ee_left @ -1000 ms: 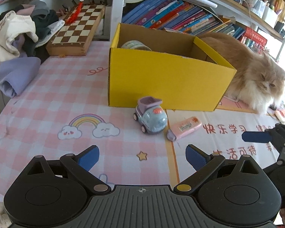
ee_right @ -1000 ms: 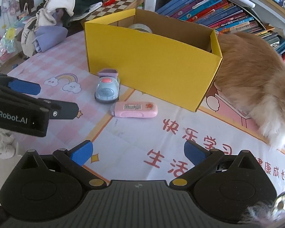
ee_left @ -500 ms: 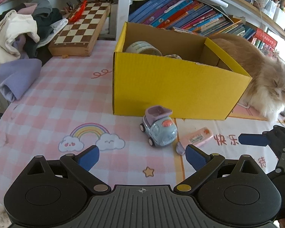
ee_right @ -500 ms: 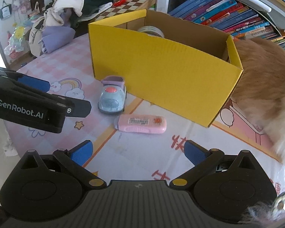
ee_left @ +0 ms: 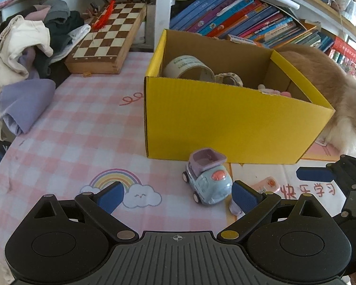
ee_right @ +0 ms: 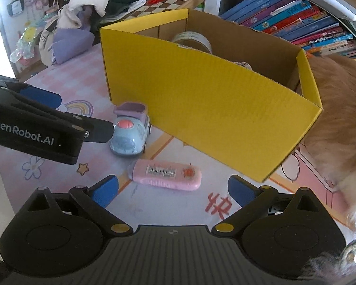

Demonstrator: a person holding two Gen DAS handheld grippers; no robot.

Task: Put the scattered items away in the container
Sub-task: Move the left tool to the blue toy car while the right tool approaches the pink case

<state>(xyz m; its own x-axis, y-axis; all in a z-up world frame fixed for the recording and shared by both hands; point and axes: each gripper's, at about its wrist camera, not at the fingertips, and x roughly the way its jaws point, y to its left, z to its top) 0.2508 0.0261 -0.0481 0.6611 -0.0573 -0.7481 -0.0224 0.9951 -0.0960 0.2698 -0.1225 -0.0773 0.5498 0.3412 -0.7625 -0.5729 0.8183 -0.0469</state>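
Your left hand-held gripper (ee_left: 177,196) was released, its blue pads spread wide and holding nothing, low over the pink checked cloth of the desk (ee_left: 83,128) in front of the yellow box (ee_left: 225,123). Its right pad sat just beside the toy car (ee_left: 206,181), which stood on the desk close against the box's near wall, its purple bed toward the box. Your right hand-held gripper (ee_right: 173,188) was released too, its pads apart with nothing between them, hovering in front of the box's long side. Just ahead of it, between the pads as its camera saw things, the pink case (ee_right: 166,173) lay flat on the desk with its barcode label facing up, near the toy car and a little farther out from the box.

Inside the box you could see a roll of tape (ee_left: 189,67) leaning near the left wall, a pale wristwatch (ee_left: 229,78) beside it, and something small and pink (ee_left: 276,92) toward the right, too hidden to name. A long-haired ginger cat (ee_left: 339,95) lay pressed against the box's right end. Behind the box stood a row of books (ee_left: 237,23) on a shelf; to its left rear rested a chessboard (ee_left: 109,40), and farther left a heap of clothes (ee_left: 28,47).
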